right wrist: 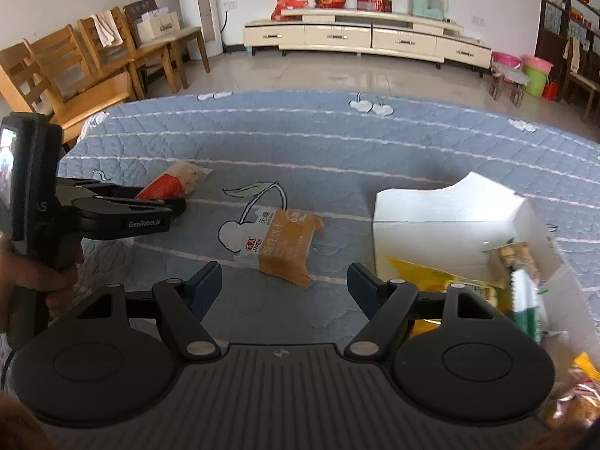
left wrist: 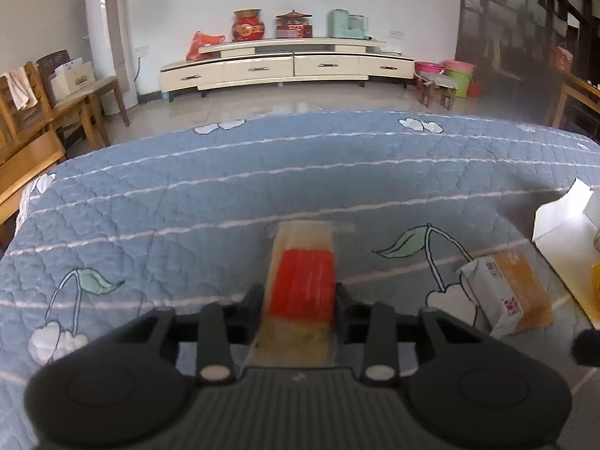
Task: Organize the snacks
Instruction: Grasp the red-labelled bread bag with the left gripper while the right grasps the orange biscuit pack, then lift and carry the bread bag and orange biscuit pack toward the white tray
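The left gripper (left wrist: 300, 300) clamps the red packet (left wrist: 302, 285) (long axis forward); the white box (left wrist: 562, 232) lies right, nearer the empty, wide-open right gripper (right wrist: 285, 285).

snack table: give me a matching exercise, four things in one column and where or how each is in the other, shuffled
Things:
1. red-banded snack packet
2. orange biscuit pack
3. white box
4. right gripper

States:
a. open, nothing between its fingers
b. lying free on the blue quilt
c. clamped in the left gripper
d. already holds snack bags

Pairs: 1-c, 2-b, 3-d, 4-a
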A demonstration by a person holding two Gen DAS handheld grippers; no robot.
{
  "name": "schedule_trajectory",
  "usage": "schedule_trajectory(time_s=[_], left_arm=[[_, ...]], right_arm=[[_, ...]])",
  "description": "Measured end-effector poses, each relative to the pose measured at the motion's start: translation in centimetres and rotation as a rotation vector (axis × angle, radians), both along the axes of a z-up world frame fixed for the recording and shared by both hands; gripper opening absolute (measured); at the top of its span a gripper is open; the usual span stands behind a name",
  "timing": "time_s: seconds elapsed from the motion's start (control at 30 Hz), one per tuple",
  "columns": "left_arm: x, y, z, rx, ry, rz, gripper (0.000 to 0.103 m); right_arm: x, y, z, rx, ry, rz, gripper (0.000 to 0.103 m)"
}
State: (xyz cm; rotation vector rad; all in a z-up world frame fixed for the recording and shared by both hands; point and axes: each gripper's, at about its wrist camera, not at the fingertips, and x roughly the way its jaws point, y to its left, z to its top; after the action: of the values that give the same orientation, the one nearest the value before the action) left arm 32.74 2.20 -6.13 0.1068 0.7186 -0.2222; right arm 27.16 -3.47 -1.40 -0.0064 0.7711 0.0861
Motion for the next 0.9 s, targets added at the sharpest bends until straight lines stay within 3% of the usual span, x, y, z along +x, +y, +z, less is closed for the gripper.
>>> schedule_trajectory(time_s=[0.1, 0.3, 0.33, 0.37, 0.4, 0.5, 0.67, 0.9], left_arm=[[-0.8, 0.0, 0.4, 0.014, -0.003, 0.040, 0.035], [-3.6, 1.1, 1.6, -0.013, -0.011, 0.144, 0.035], [-4.1, 1.1, 1.8, -0.008, -0.019, 0.156, 0.035], [-4.7, 1.1, 2.1, -0.005, -0.023, 0.164, 0.035], [-5.3, 1.1, 2.3, -0.008, -0.024, 0.172, 0.035], [-7.0, 1.1, 3.0, -0.024, -0.022, 0.207, 0.035], [-10.4, 0.1, 5.1, -0.009, -0.051, 0.233, 0.035], [-16.3, -0.9, 8.8, -0.022, -0.088, 0.261, 0.035]], right_arm=[[1.2, 0.5, -0.7, -0.005, 0.023, -0.006, 0.093], [4.2, 0.7, -2.1, 0.077, 0.076, -0.063, 0.092], [4.7, 0.9, -2.3, 0.079, 0.084, -0.063, 0.089], [5.1, 1.3, -2.7, 0.061, 0.093, -0.061, 0.077], [5.2, 1.7, -2.8, 0.031, 0.077, -0.059, 0.072], [5.2, 2.6, -2.6, -0.025, 0.060, -0.045, 0.061], [1.8, 3.1, -0.6, -0.026, 0.006, -0.007, 0.060], [-6.6, 3.5, 4.0, -0.013, -0.086, 0.051, 0.060]])
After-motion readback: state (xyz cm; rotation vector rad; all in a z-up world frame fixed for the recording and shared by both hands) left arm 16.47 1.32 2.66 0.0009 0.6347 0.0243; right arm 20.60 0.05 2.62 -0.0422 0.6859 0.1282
